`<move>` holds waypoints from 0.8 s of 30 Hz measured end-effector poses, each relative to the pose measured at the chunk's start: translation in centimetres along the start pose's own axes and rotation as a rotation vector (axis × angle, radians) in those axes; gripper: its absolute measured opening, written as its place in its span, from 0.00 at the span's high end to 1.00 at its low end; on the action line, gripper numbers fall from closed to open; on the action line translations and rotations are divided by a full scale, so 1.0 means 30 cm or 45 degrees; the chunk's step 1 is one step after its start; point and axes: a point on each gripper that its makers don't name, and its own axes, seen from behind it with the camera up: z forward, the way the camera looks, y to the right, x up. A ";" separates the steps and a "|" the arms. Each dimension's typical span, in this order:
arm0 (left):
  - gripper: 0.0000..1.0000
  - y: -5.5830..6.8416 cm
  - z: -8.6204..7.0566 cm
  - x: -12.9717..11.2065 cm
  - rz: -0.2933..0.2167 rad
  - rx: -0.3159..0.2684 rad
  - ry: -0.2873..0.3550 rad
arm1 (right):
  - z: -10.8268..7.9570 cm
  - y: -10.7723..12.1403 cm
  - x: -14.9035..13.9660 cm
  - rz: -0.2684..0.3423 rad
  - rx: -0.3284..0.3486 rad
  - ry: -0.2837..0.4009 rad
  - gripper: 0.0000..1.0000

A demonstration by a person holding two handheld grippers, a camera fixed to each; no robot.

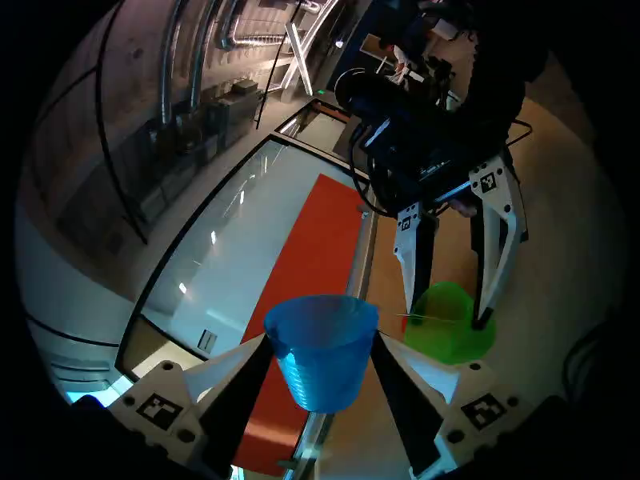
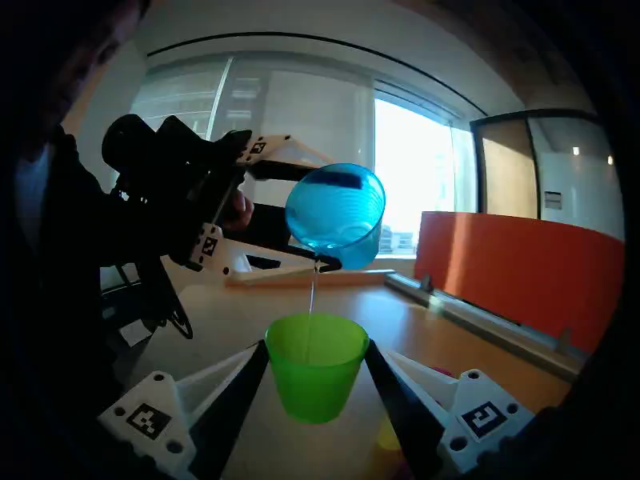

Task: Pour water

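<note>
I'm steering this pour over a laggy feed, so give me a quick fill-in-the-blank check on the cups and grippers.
1. The tilted cup in the left gripper is ____ in colour.
2. A thin stream of water falls from it into the receiving cup, which is ____ in colour.
3. The right gripper holds the receiving cup ____, not tilted.

Missing words: blue; green; upright.
</note>
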 end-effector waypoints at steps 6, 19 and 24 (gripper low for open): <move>0.16 0.004 0.001 0.001 0.010 0.001 0.001 | 0.000 0.002 0.002 0.001 0.000 0.000 0.10; 0.16 0.010 0.003 0.010 0.028 0.003 0.003 | -0.003 0.007 -0.001 -0.006 -0.006 0.002 0.10; 0.16 0.007 0.000 0.010 0.041 0.004 0.003 | -0.005 0.010 0.002 -0.008 -0.007 0.005 0.10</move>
